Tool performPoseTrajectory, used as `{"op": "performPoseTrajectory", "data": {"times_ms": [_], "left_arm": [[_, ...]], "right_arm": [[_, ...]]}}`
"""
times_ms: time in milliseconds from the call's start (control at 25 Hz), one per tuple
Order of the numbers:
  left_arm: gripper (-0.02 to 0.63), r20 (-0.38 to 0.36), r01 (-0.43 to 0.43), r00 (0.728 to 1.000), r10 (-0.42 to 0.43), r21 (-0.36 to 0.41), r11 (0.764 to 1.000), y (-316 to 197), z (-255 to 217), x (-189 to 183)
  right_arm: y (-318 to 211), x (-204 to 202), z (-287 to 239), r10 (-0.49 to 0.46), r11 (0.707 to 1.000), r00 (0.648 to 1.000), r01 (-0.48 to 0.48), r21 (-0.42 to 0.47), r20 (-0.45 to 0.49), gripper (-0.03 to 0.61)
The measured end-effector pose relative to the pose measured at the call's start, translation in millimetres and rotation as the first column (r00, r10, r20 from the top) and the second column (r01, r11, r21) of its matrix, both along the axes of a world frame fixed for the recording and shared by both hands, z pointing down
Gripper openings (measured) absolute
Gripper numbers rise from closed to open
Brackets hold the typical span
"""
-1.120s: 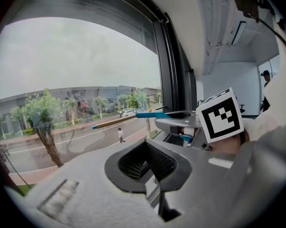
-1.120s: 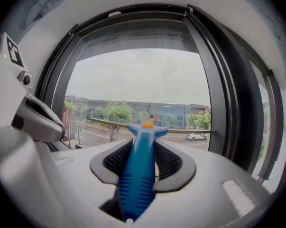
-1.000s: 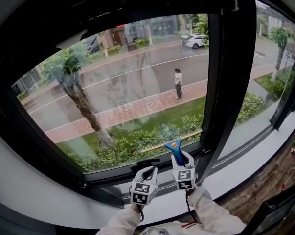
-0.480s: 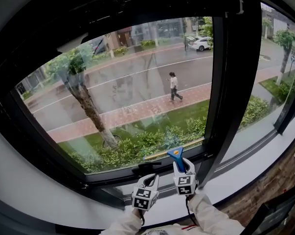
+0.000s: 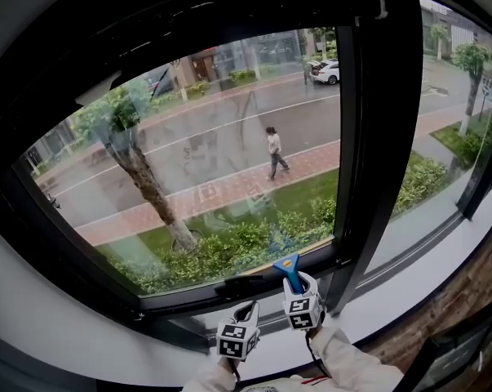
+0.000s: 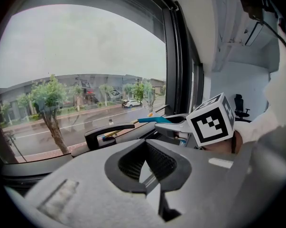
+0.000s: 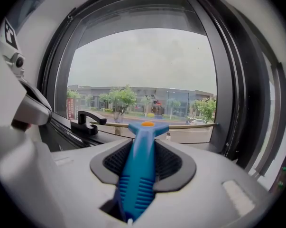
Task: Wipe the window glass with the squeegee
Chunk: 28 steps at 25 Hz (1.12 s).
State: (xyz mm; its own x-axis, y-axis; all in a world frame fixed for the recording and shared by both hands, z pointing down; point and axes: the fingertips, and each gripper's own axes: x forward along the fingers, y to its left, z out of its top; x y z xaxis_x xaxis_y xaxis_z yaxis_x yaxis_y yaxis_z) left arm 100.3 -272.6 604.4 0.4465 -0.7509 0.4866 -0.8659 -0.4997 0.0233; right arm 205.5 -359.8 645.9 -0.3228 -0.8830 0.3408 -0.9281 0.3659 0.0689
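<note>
squeegee (image 7: 137,184) in R gripper (image 7: 143,148), clamped btwn jaws

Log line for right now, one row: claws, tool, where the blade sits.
right claw: shut on blue-handled squeegee | left claw: shut, empty | blade: low on window glass, by bottom frame

Finds pedestrian (image 5: 272,152) further left along the brick pavement (image 5: 221,190), left gripper (image 5: 247,309) dropped slightly below the right gripper (image 5: 297,282) gripping the squeegee (image 5: 288,266).
</note>
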Motion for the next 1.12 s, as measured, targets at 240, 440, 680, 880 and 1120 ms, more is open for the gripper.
{"op": "performPoseTrajectory", "data": {"times_ms": [240,440,680,880,1120], "left_arm": [[0.000,0.003,0.014,1.000,-0.014,-0.001,1.000,1.8,5.3,5.1],[0.000,0.033,0.003,0.999,-0.005,0.049,0.999,3.4,2.9,6.0],[0.000,0.026,0.033,0.999,-0.035,0.069,0.997,9.4,-0.9,-9.1],[0.001,0.019,0.039,0.999,-0.040,0.084,0.996,21.2,-2.9,-29.2],[0.000,-0.012,0.053,0.999,-0.052,0.097,0.994,37.9,-2.0,-80.8]], "right_arm": [[3.7,0.6,0.9,-0.018,1.000,1.000,0.017,0.014,0.008,0.149],[9.3,5.7,-15.1,-0.016,1.000,1.000,0.016,0.023,0.020,0.149],[12.2,7.8,-14.1,0.013,0.999,0.999,-0.012,0.042,-0.033,0.149],[9.6,6.1,-28.8,0.084,0.991,0.991,-0.072,0.109,-0.102,0.149],[16.9,-6.0,-56.3,0.151,0.976,0.984,-0.133,0.175,-0.094,0.149]]}}
